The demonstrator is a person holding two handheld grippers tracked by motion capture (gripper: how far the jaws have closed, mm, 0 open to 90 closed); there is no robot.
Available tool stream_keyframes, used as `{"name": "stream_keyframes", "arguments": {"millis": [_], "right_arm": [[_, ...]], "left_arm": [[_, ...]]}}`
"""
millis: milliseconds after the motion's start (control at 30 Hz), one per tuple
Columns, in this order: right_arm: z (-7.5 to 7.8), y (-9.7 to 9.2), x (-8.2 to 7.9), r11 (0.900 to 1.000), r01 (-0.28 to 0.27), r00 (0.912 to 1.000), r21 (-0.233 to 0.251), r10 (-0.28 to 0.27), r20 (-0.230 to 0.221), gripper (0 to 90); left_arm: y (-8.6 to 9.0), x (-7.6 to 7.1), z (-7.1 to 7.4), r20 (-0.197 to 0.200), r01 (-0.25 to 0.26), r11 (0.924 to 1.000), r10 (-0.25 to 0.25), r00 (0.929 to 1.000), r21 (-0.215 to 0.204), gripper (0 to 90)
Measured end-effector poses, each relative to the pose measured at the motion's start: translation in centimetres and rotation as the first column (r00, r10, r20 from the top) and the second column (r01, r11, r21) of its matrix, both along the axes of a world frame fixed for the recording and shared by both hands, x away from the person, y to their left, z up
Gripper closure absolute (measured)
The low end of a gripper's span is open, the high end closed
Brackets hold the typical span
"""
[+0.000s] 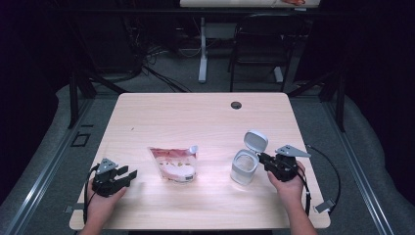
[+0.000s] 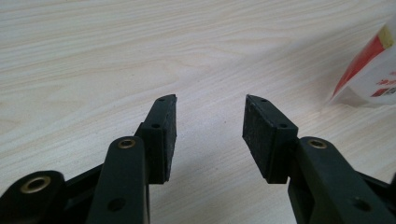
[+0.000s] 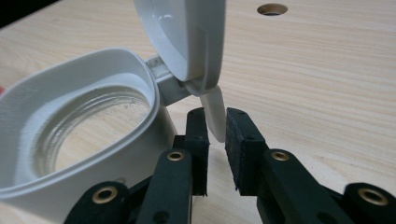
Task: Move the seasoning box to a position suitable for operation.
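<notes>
A clear container (image 1: 243, 169) with a white collar (image 3: 121, 60) stands at the table's right, its hinged white lid (image 1: 256, 141) flipped up and open. My right gripper (image 1: 262, 157) reaches in from the right at the hinge side. In the right gripper view the lid's (image 3: 187, 32) small white tab (image 3: 214, 105) hangs between my right gripper's (image 3: 215, 112) narrowly parted pads, which stand open around it. A red and white pouch (image 1: 175, 164) lies flat mid-table. My left gripper (image 1: 131, 175) rests low at the front left, open and holding nothing (image 2: 211, 100), with the pouch's corner (image 2: 373, 74) off to its right.
The light wooden table (image 1: 195, 117) has a round cable hole (image 1: 236, 105) near its far edge. A dark folding chair (image 1: 262, 44) and a desk leg stand beyond the table. Cables trail from both grippers along the front corners.
</notes>
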State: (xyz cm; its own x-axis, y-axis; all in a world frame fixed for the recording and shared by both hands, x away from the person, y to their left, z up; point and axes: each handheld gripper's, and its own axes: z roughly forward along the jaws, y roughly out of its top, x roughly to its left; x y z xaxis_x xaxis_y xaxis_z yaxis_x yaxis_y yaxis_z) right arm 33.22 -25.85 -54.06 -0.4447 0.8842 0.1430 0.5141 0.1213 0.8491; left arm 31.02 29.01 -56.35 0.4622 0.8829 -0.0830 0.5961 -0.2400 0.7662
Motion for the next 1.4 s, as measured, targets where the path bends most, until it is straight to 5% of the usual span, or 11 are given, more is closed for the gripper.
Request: {"name": "stream_keyframes", "arguments": {"millis": [167, 467, 967, 1400], "right_arm": [[0.5, -0.4, -0.7, 0.9999, 0.01, 0.9998, 0.014, -0.01, 0.017, 76.5], [0.9, -0.3, -1.6, 0.9983, 0.02, 0.9994, -0.055, -0.018, 0.031, 70.2], [2.0, -1.2, -4.9, 0.9982, 0.059, 0.9943, -0.006, -0.058, 0.09, 60.9], [2.5, -0.1, -5.3, 0.9968, 0.053, 0.9893, -0.06, -0.045, 0.139, 54.1]], "left_arm": [[0.1, -0.2, 0.1, 0.011, -0.004, 1.0, 0.004, 0.9999, -0.004, 56.1], [0.3, -0.2, 0.2, 0.013, -0.008, 0.9997, 0.008, 0.9999, -0.024, 55.6], [0.0, 0.1, 0.2, 0.014, -0.017, 0.9997, 0.017, 0.9998, -0.017, 53.8], [0.0, 0.5, 0.2, 0.02, -0.02, 0.9996, 0.02, 0.9996, -0.022, 53.6]]}}
